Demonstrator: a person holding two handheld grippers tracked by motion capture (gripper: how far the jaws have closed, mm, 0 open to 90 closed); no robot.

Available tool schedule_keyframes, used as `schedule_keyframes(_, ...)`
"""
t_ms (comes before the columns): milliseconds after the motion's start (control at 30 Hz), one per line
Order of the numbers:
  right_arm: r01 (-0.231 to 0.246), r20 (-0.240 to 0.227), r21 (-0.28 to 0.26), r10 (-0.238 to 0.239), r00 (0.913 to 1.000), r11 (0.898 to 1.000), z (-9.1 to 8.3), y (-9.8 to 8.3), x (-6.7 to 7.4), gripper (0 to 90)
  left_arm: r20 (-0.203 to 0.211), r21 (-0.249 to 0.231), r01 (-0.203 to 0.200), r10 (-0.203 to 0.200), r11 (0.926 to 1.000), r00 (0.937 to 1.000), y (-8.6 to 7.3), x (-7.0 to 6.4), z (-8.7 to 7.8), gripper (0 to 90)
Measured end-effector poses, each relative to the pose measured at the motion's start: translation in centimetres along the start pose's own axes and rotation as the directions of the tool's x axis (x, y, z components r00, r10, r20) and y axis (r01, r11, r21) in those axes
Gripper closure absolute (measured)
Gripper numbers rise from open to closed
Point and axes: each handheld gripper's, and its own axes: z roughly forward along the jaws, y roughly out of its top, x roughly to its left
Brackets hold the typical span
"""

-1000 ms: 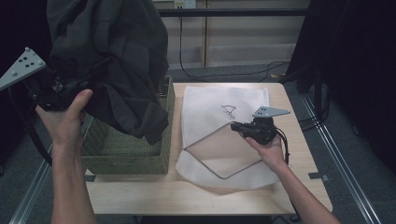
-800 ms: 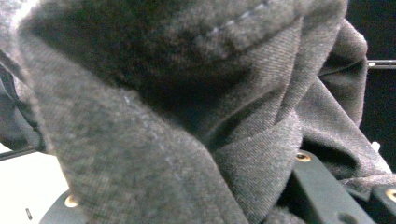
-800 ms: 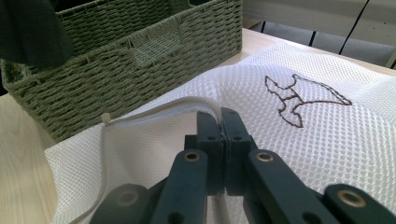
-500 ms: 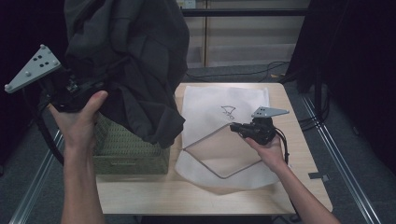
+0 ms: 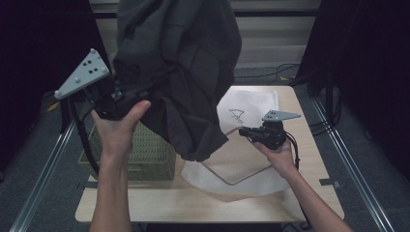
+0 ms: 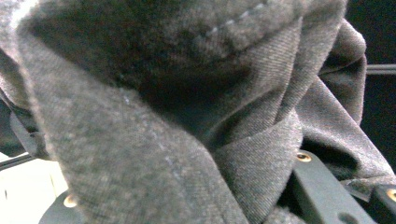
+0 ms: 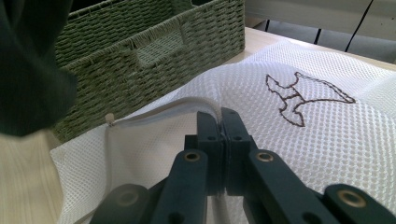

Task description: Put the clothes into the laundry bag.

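Note:
A dark grey garment (image 5: 183, 72) hangs in the air in a bunched mass, and my left gripper (image 5: 147, 89) is shut on a fold of it. In the left gripper view the cloth (image 6: 140, 116) fills the space between the black jaws and covers their tips. A white mesh laundry bag (image 5: 251, 111) with a brown stitched figure lies on the table. My right gripper (image 7: 219, 122) is shut on the rim of the bag's mouth (image 7: 154, 112), lifting it off the lower layer. The garment's lower end hangs just left of that mouth.
A green woven basket (image 5: 145, 150) stands on the left part of the wooden table (image 5: 145, 203), partly under the garment; it is close to the bag in the right gripper view (image 7: 140, 46). Metal rails run along both sides of the table. Cables lie on the floor behind.
My left hand has carried the garment to the right and slightly up, from over the basket towards the bag. My right gripper has stayed put on the bag's rim.

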Motion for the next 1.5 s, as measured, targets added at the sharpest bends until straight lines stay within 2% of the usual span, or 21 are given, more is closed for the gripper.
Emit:
schedule_keyframes(167, -0.007, -0.002, -0.007, 0.007, 1.0, 1.0, -0.1, 0.0, 0.0, 88.7, 0.031, 0.027, -0.004, 0.003, 0.9996, 0.9995, -1.1, -1.2, 1.0, 67.0)
schedule_keyframes(333, -0.012, -0.002, -0.006, 0.012, 0.9999, 1.0, -0.1, 0.0, -0.1, 88.7, 0.028, 0.035, -0.013, 0.012, 0.9993, 0.9995, -4.1, -2.4, 2.7, 66.9)
schedule_keyframes(367, -0.011, 0.002, -0.008, 0.011, 0.9999, 1.0, 0.0, 0.0, -0.1, 88.7, 0.028, 0.035, -0.013, 0.012, 0.9993, 0.9995, -4.1, -2.4, 2.7, 66.9)
schedule_keyframes(467, -0.017, 0.002, -0.012, 0.017, 0.9999, 1.0, 0.0, 0.0, -0.1, 88.7, 0.05, 0.054, 0.009, -0.012, 0.9985, 0.9987, -6.0, -3.0, 4.0, 66.8)
schedule_keyframes(500, -0.017, 0.002, -0.013, 0.017, 0.9999, 1.0, 0.0, 0.0, -0.2, 88.7, 0.05, 0.054, 0.009, -0.012, 0.9985, 0.9987, -6.0, -3.0, 4.0, 66.8)
schedule_keyframes(567, -0.022, -0.004, -0.013, 0.022, 0.9998, 1.0, -0.1, 0.0, -0.2, 88.7, 0.068, 0.088, 0.009, -0.015, 0.9961, 0.9976, -7.4, -3.2, 4.6, 66.8)
schedule_keyframes(600, -0.03, -0.006, -0.017, 0.03, 0.9995, 0.999, -0.1, 0.0, -0.2, 88.7, 0.068, 0.086, 0.025, -0.031, 0.996, 0.9972, -8.0, -3.4, 4.8, 66.7)
schedule_keyframes(633, -0.035, -0.01, -0.021, 0.034, 0.9994, 0.999, -0.2, -0.1, -0.3, 88.7, 0.068, 0.086, 0.025, -0.031, 0.996, 0.9972, -8.0, -3.4, 4.8, 66.7)
schedule_keyframes(667, -0.041, -0.014, -0.025, 0.04, 0.9991, 0.999, -0.2, -0.1, -0.4, 88.7, 0.058, 0.112, 0.022, -0.029, 0.9935, 0.9979, -9.0, -3.6, 5.0, 66.6)
schedule_keyframes(700, -0.041, -0.016, -0.028, 0.041, 0.999, 0.999, -0.2, -0.1, -0.4, 88.7, 0.058, 0.112, 0.022, -0.029, 0.9935, 0.9979, -9.0, -3.6, 5.0, 66.6)
schedule_keyframes(733, -0.04, -0.017, -0.027, 0.04, 0.9991, 0.999, -0.2, -0.1, -0.4, 88.7, 0.047, 0.128, 0.017, -0.023, 0.9916, 0.9986, -10.2, -3.9, 5.1, 66.5)
schedule_keyframes(767, -0.041, -0.018, -0.026, 0.04, 0.999, 0.999, -0.2, -0.1, -0.5, 88.7, 0.047, 0.128, 0.017, -0.023, 0.9916, 0.9986, -10.2, -3.9, 5.1, 66.5)
schedule_keyframes(800, -0.041, -0.019, -0.025, 0.041, 0.999, 0.999, -0.2, -0.1, -0.5, 88.7, 0.03, 0.149, 0.018, -0.023, 0.9887, 0.9993, -11.5, -4.2, 5.3, 66.4)
schedule_keyframes(833, -0.043, -0.02, -0.024, 0.043, 0.9989, 0.999, -0.2, -0.1, -0.5, 88.7, 0.03, 0.149, 0.018, -0.023, 0.9887, 0.9993, -11.5, -4.2, 5.3, 66.3)
schedule_keyframes(867, -0.045, -0.019, -0.022, 0.044, 0.9988, 0.999, -0.2, -0.1, -0.5, 88.7, 0.022, 0.179, 0.023, -0.027, 0.9836, 0.9994, -12.6, -4.3, 5.5, 66.3)
schedule_keyframes(1000, -0.046, -0.018, -0.012, 0.046, 0.9988, 0.999, -0.1, -0.2, -0.5, 88.7, -0.011, 0.197, 0.027, -0.026, 0.9801, 0.9996, -14.1, -4.7, 5.4, 66.1)
schedule_keyframes(1133, -0.059, -0.013, -0.004, 0.059, 0.9982, 0.998, 0.1, -0.5, -0.8, 88.7, -0.022, 0.235, 0.037, -0.032, 0.9714, 0.9992, -16.0, -5.0, 5.1, 66.0)
schedule_keyframes(1200, -0.062, -0.014, 0.003, 0.062, 0.998, 0.998, 0.1, -0.5, -0.9, 88.7, -0.008, 0.259, 0.033, -0.031, 0.9653, 0.9995, -17.2, -5.2, 5.0, 65.9)
schedule_keyframes(1267, -0.061, -0.013, 0.004, 0.061, 0.9981, 0.998, 0.2, -0.6, -1.0, 88.7, 0.011, 0.306, 0.039, -0.045, 0.9514, 0.9989, -18.8, -5.6, 5.3, 65.9)
schedule_keyframes(1433, -0.07, -0.001, 0.021, 0.07, 0.9976, 0.997, 0.4, -0.9, -1.2, 88.7, 0.037, 0.329, 0.023, -0.037, 0.944, 0.9986, -20.6, -6.3, 5.6, 65.8)
schedule_keyframes(1500, -0.071, 0.002, 0.022, 0.071, 0.9975, 0.997, 0.5, -1.0, -1.3, 88.7, 0.062, 0.361, -0.009, -0.014, 0.9327, 0.998, -21.4, -6.8, 5.8, 65.7)
